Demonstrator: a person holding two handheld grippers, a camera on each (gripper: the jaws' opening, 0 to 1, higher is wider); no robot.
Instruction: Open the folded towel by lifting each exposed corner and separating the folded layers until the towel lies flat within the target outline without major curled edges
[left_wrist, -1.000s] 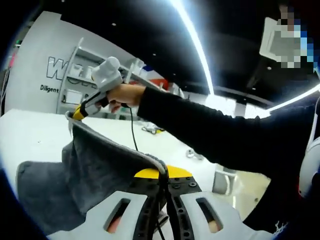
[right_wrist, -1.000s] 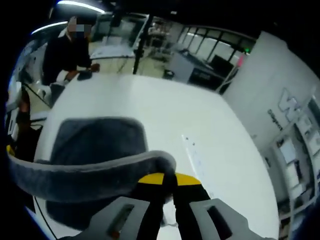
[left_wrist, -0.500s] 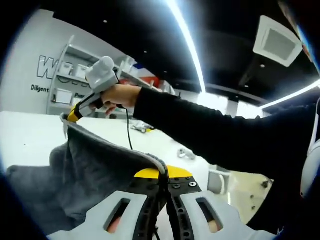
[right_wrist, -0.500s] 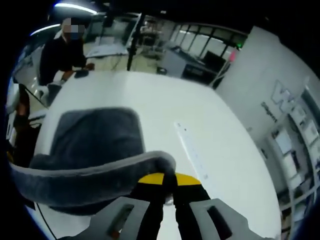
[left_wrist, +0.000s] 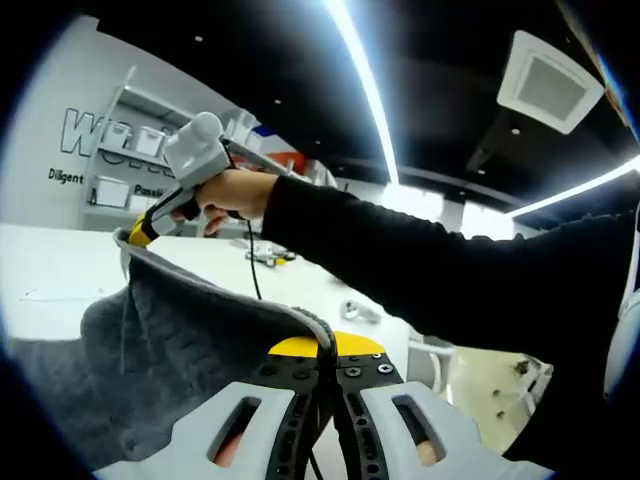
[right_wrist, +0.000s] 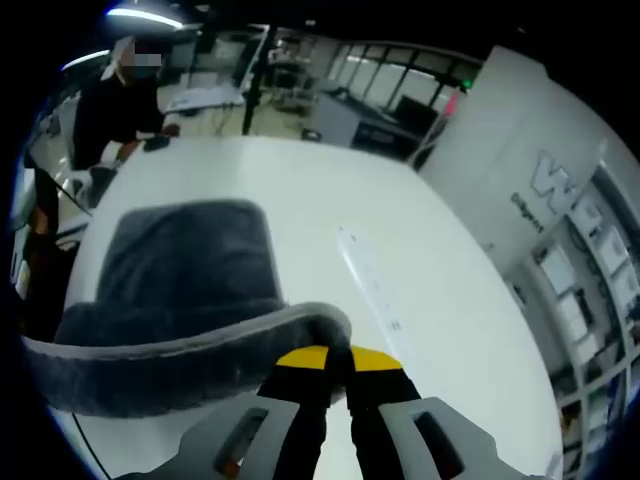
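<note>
A dark grey towel (left_wrist: 170, 350) hangs stretched between both grippers above the white table (left_wrist: 50, 270). My left gripper (left_wrist: 326, 348) is shut on one corner of its hem. In the left gripper view the right gripper (left_wrist: 135, 232) comes in from the right in a person's hand, shut on the far corner. In the right gripper view my right gripper (right_wrist: 338, 352) is shut on the towel's edge (right_wrist: 200, 345), which runs off to the left. The rest of the towel (right_wrist: 180, 265) drapes down onto the white table (right_wrist: 400, 230).
A black sleeve (left_wrist: 430, 270) crosses the left gripper view. Small objects and a cable (left_wrist: 265, 258) lie on a far table. A person (right_wrist: 115, 105) stands at the table's far end. A faint line (right_wrist: 365, 280) marks the tabletop.
Both grippers have risen with the towel and the views have tilted up. More of the towel now hangs clear of the table.
</note>
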